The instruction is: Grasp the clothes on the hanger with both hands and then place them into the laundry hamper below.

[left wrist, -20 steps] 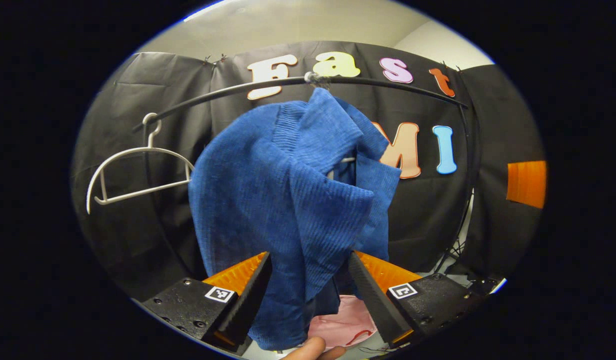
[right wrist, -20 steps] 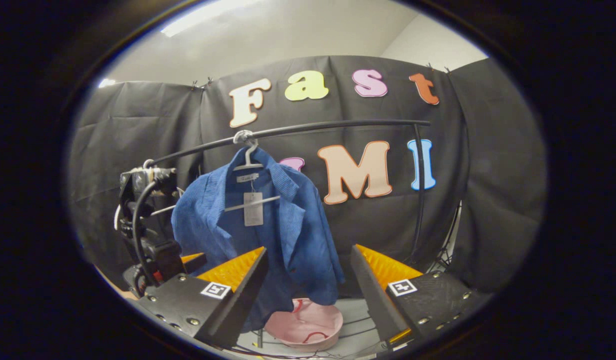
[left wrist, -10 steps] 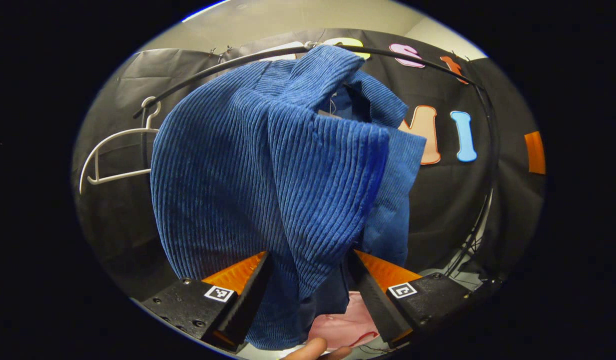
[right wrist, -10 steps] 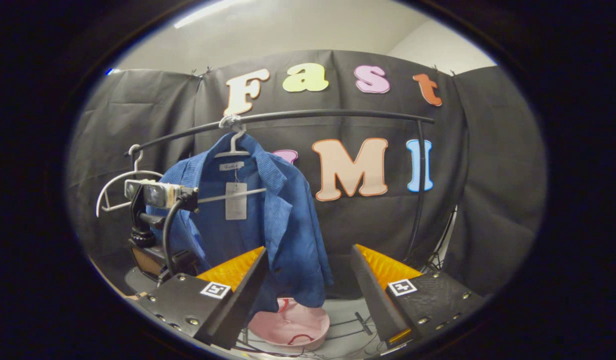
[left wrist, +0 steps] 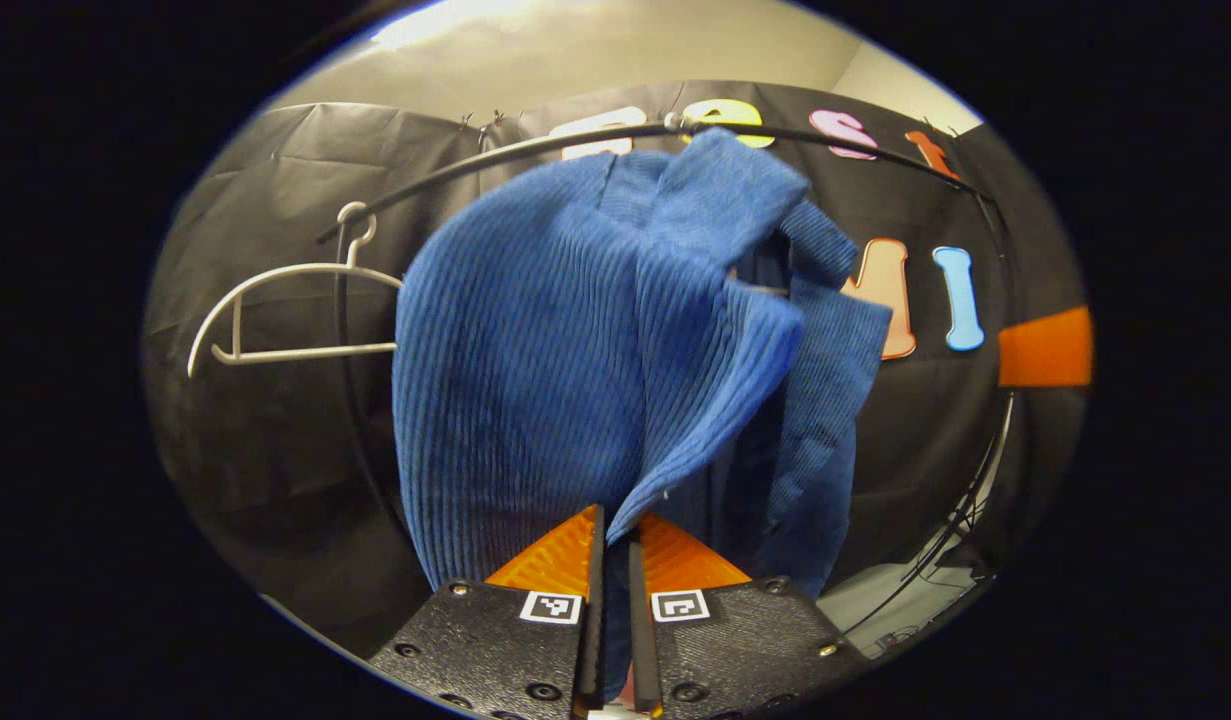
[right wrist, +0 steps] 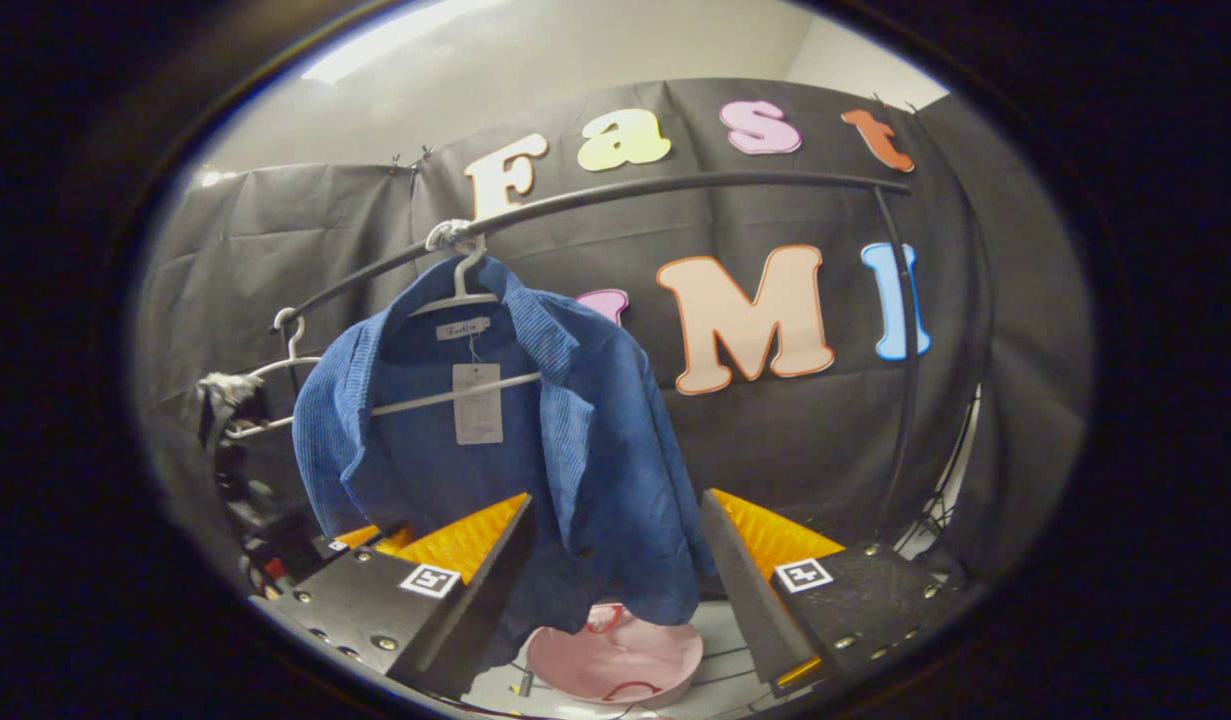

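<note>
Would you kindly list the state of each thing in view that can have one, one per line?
left gripper: shut on the blue jacket.
right gripper: open, the hem between its fingers, not pressed.
blue jacket: on its hanger, front open, tag showing.
white hanger: hooked on the rail, loaded.
spare hanger: hooked on the rail, bare.
pink hamper: below the jacket, holding no clothes.

Left tool [left wrist: 612,560] has clamped onto the jacket [left wrist: 575,340].

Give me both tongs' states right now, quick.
Left tongs: closed, pinching a fold of the blue jacket.
Right tongs: open, holding nothing, with the jacket's hem hanging between the fingers.
</note>
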Tool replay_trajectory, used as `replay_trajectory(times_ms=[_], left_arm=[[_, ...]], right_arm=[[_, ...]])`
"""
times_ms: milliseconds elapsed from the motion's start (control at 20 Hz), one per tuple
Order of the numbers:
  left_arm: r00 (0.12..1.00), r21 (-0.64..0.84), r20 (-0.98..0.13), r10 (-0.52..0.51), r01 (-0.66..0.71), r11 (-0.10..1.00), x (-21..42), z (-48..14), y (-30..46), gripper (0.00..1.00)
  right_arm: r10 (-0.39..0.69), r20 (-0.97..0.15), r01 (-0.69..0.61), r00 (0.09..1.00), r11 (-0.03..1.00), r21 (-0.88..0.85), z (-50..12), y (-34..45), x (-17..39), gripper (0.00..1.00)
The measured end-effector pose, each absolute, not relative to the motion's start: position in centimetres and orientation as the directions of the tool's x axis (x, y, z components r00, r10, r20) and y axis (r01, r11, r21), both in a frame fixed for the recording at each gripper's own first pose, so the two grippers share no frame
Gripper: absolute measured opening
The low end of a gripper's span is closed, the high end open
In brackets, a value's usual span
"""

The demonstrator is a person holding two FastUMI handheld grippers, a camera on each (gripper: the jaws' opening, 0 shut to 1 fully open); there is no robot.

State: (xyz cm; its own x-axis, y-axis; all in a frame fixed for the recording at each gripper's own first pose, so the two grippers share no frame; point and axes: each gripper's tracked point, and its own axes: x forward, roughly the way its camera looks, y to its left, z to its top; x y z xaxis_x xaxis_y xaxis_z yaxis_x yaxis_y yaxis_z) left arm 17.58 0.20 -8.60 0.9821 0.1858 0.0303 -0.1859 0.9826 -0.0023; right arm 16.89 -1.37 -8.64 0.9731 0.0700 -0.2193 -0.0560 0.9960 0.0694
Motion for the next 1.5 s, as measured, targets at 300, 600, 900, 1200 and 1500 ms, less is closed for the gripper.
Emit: replay_trajectory(times_ms=[300,600,900,1200,1500], left_arm=[[0.966,-0.001,-0.016,0.257,-0.257,0.967,18.3,-9.4,0.8,0.04],[0.978,0.029,-0.017,0.208,-0.208,0.978,20.4,-9.3,-0.4,0.39],[0.988,0.034,-0.044,0.145,-0.144,0.989,16.9,-8.6,-0.5,0.01],[0.986,-0.056,-0.068,0.151,-0.154,0.986,18.0,-8.1,0.9,0.01],[0.988,-0.034,-0.042,0.151,-0.153,0.988,17.8,-7.0,2.2,0.01]], right_arm=[[0.171,-0.235,-0.162,0.957,0.985,0.055,-9.7,0.3,18.8,0.99],[0.192,-0.268,-0.183,0.944,0.981,0.059,-11.8,0.3,20.0,0.99],[0.219,-0.251,-0.206,0.943,0.975,0.077,-12.5,2.9,23.5,0.99],[0.21,-0.249,-0.201,0.945,0.978,0.062,-13.5,4.6,27.3,0.99],[0.173,-0.229,-0.176,0.958,0.984,0.004,-14.5,5.6,30.7,0.99]])
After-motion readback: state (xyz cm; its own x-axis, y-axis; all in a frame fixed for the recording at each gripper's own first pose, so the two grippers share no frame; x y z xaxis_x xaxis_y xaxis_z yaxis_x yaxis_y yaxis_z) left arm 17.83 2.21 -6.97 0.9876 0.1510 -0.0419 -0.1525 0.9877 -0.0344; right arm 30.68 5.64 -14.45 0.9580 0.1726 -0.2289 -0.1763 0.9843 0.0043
